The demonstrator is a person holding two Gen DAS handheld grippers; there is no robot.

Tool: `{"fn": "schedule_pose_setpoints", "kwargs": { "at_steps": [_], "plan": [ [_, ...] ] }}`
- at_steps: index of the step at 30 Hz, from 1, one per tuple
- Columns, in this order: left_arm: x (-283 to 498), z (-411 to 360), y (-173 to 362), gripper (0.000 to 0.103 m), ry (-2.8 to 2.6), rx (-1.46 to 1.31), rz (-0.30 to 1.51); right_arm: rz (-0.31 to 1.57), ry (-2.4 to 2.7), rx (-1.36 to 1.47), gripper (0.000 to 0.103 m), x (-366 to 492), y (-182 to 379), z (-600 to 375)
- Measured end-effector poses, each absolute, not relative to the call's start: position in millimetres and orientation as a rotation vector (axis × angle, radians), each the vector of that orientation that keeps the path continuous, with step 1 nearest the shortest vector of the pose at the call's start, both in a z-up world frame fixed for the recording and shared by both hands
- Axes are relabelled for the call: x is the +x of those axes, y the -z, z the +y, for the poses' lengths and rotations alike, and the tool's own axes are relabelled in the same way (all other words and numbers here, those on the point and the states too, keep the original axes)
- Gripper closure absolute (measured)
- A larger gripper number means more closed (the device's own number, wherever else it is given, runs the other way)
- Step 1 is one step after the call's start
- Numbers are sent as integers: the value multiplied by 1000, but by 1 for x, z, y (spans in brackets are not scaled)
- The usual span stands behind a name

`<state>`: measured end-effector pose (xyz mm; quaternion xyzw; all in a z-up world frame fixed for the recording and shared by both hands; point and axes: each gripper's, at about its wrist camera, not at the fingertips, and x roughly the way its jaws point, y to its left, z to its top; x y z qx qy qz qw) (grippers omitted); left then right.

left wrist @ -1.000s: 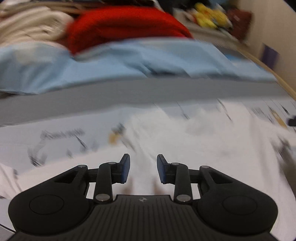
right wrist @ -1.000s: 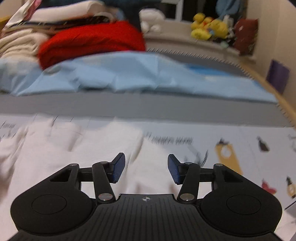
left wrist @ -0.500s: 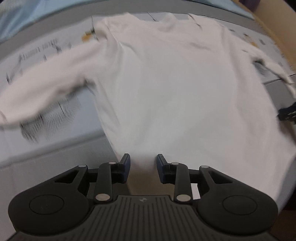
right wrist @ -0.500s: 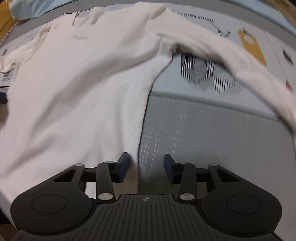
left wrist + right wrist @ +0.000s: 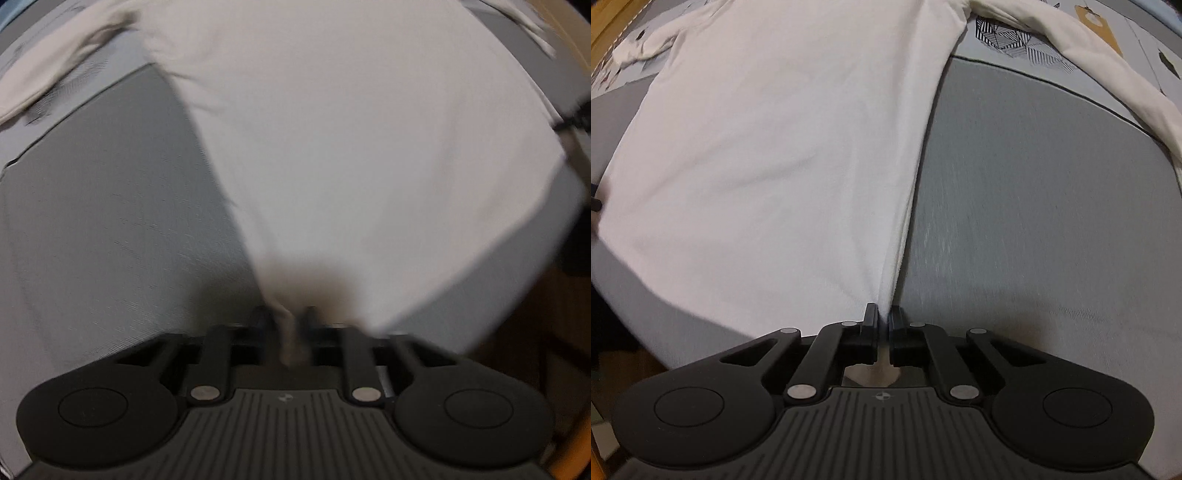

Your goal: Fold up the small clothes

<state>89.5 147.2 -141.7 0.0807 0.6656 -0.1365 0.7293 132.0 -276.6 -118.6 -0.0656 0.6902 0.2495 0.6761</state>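
Observation:
A white long-sleeved shirt (image 5: 351, 147) lies spread flat on a grey surface, with its sleeves stretched out to the sides. My left gripper (image 5: 286, 317) is shut on the shirt's bottom left hem corner; this view is blurred. My right gripper (image 5: 884, 314) is shut on the bottom right hem corner of the same shirt (image 5: 783, 147). The right sleeve (image 5: 1108, 74) runs out toward the upper right. The left sleeve (image 5: 55, 74) runs out toward the upper left.
The grey bed surface (image 5: 1052, 221) lies beside the shirt, with a patterned printed cloth (image 5: 1008, 40) under the shirt's upper part. A wooden edge (image 5: 602, 51) shows at the far left. The other gripper's tip (image 5: 576, 118) shows at the right edge.
Both grippers have come down to the shirt's bottom hem and closed on its two corners. Earlier they were open, looking across the bed toward the piled clothes.

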Motion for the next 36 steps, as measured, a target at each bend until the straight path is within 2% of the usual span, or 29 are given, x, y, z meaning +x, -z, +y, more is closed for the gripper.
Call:
{"fn": "schedule_pose_setpoints", "kwargs": {
  "at_steps": [1,5,9,11,13,15,18,20,21,24,28,32,36],
  "plan": [
    [85,143,139,96,319,191,1452,1552,-565,-137,99,128,114,-281],
    [63,128,132,97,438,203,1447,1583,-524,-157,99,114,105,-296],
    [45,113,141,97,450,351,1496,1653,-617,-201,97,89,110,-295],
    [46,109,132,95,453,340,1459,1614,-625,-199,96,86,105,-294],
    [52,104,119,94,447,302,1384,1531,-629,-186,90,88,93,-296],
    [62,99,111,94,451,259,1328,1489,-625,-137,89,96,89,-300],
    [77,86,107,94,489,257,1305,1541,-630,-150,89,99,102,-296],
    [87,71,120,93,511,284,1334,1581,-659,-249,90,98,112,-287],
    [86,62,128,87,511,308,1378,1580,-668,-237,89,103,111,-288],
    [88,38,154,85,535,505,1462,1479,-563,-73,89,138,93,-312],
    [121,32,125,84,509,376,1330,1290,-275,210,88,190,80,-382],
    [148,23,129,84,436,370,1304,1130,63,578,88,218,95,-470],
    [153,23,141,84,417,424,1351,991,268,810,87,230,132,-529]
  ]
}}
